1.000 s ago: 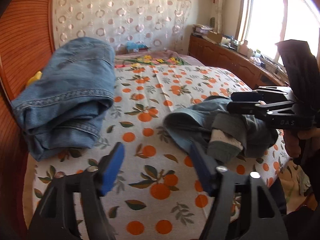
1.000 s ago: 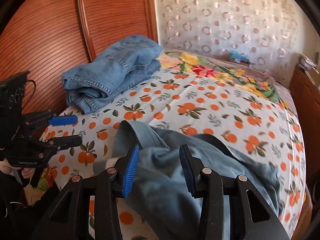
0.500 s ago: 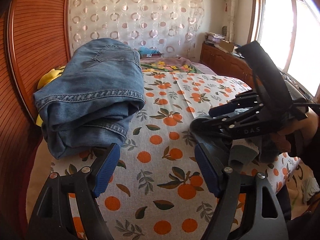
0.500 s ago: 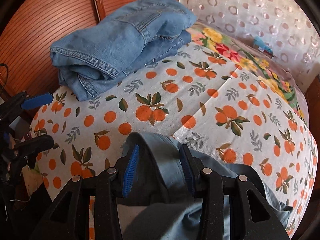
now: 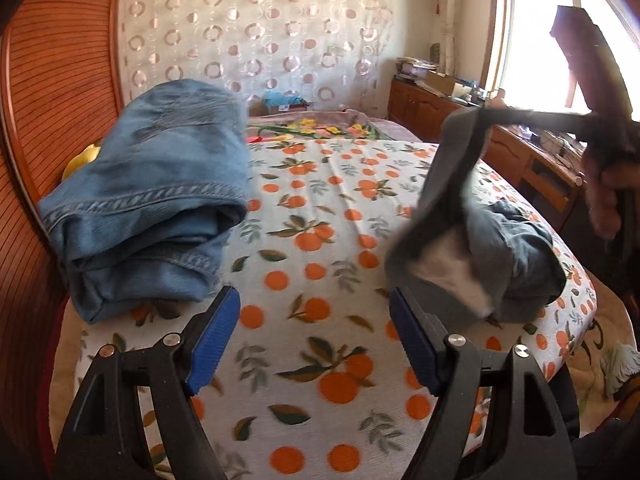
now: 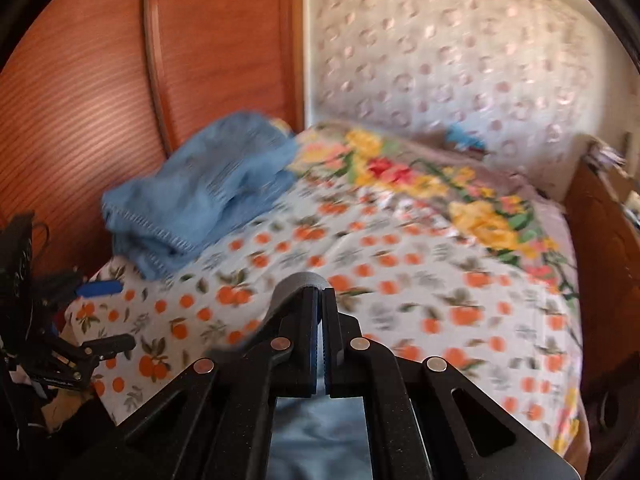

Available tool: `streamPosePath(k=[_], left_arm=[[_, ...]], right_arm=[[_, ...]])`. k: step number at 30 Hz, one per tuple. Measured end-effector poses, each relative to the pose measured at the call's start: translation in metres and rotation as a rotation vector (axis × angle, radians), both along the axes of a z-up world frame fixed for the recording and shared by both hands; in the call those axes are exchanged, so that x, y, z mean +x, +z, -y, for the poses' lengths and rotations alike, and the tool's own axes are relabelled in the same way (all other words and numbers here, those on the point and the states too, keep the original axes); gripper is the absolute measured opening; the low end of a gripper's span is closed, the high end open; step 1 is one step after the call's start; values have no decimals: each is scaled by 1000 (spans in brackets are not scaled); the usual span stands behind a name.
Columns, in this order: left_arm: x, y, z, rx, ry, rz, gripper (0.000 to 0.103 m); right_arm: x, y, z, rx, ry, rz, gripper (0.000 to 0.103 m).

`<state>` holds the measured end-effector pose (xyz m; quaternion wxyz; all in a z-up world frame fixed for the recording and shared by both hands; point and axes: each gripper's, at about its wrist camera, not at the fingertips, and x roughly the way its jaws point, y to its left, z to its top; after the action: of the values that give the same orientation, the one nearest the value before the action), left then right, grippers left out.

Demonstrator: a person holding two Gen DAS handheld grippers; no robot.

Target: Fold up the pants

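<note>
Orange-print bedspread (image 5: 320,248), patterned curtain (image 5: 256,32) behind

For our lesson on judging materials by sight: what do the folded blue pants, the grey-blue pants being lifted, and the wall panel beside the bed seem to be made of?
Folded blue pants: denim, likely cotton; faded wash, pale stitched seams.
Grey-blue pants: thinner, smooth matte woven cloth, probably; it drapes limply, pale lining showing.
Wall panel: reddish wood or wood-look laminate, semi-gloss, with fine horizontal ribs.

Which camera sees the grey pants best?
The left wrist view. It shows the grey pants from the side, one edge lifted off the bed by the right gripper, the rest in a heap. The right wrist view shows only a pinched fold and a bit below.
</note>
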<state>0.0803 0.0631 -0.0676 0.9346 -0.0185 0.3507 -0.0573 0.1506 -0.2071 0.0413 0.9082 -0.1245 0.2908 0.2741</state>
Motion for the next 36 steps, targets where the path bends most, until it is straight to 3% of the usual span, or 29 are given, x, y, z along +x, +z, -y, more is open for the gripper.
streamPosePath(k=[6, 12, 20, 27, 36], left_arm=[[13, 4, 36, 6, -76, 0, 78], [30, 7, 77, 14, -163, -2, 78], [70, 6, 128, 18, -270, -37, 77], [97, -4, 143, 41, -280, -87, 62], [116, -24, 155, -61, -333, -200, 43]], right_arm=[[-18, 17, 122, 59, -222, 58, 2], [-48, -2, 205, 92, -376, 41, 2], [-57, -44, 224, 110, -422, -20, 2], [-53, -44, 233, 114, -408, -27, 2], [-48, -50, 230, 94, -387, -28, 2]])
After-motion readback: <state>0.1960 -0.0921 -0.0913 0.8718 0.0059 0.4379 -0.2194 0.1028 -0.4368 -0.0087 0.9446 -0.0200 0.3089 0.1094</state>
